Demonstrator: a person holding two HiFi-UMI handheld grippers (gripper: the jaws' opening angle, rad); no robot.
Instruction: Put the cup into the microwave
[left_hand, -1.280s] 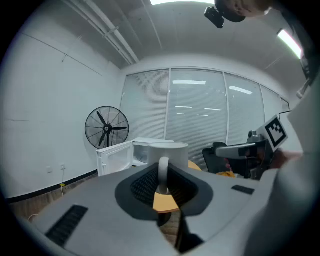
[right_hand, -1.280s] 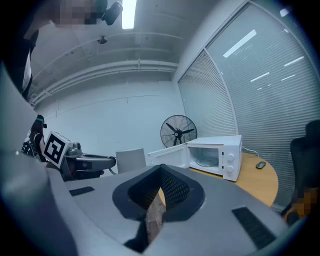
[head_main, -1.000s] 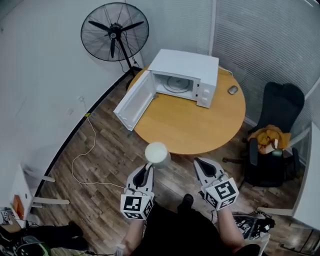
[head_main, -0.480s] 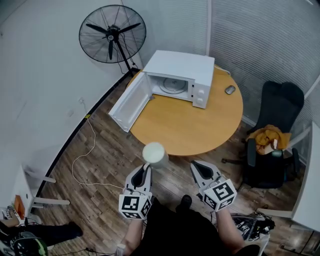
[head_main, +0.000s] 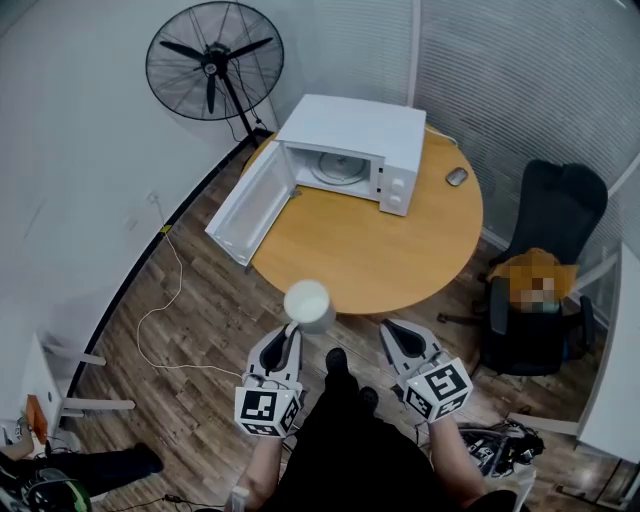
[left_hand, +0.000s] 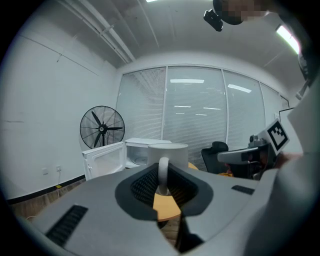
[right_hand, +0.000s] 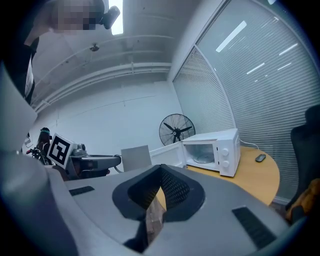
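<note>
Round table (head_main: 385, 250) ahead | left gripper (head_main: 291, 336) clamps cup (head_main: 309, 305) handle | right gripper (head_main: 396, 331) closed

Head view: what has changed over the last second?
A shoe has swung forward between the tongs, mid-step, and the table and microwave sit slightly further left in view. Unchanged: left tongs grip the cup by its handle, right tongs empty, door open.

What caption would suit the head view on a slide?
Left tongs hold a white cup by its handle, short of the round table with the open microwave; right tongs empty.
</note>
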